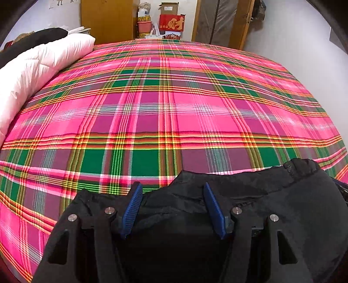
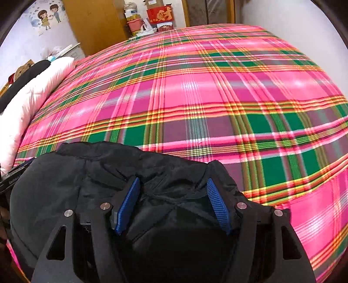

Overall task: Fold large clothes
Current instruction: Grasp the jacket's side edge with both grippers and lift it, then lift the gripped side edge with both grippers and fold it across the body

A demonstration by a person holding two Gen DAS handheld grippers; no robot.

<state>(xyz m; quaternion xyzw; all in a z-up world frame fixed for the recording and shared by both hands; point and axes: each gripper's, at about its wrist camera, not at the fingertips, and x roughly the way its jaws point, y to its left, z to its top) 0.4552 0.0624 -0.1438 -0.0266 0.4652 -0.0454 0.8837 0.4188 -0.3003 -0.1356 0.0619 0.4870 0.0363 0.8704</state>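
On the near edge of the bed, w/ its loud pink-green plaid cover, lies a black garment, puffy and a bit shiny, prob. a padded jacket or trousers, hard to say which from the bunched-up part that shows. It sits at the bottom of both views, spread across the space between the two grippers.

Left gripper: blue ribbed fingers stand wide apart, angled downward over the cloth. Black fabric fills the gap between them, but the pads don't press on it as far as I can see; the cloth bulges loosely there. A thicker hem or waistband edge sticks up to the right side of that view.

Right gripper: same story, fingers wide, w/ crumpled folds of the garment between and under them. Whether the pads actually touch the fabric is tough to judge, since it's black on black.

Along the left side of the bed runs a white quilted duvet, rolled up, w/ a dark item lying on top of it behind. At the far end, past the bed, stands a wooden wardrobe, then a stack of boxes incl. a red box w/ a gold character, a pink tub and a white bag. A cartoon sticker of two kids is on the wall, top left of the right view.
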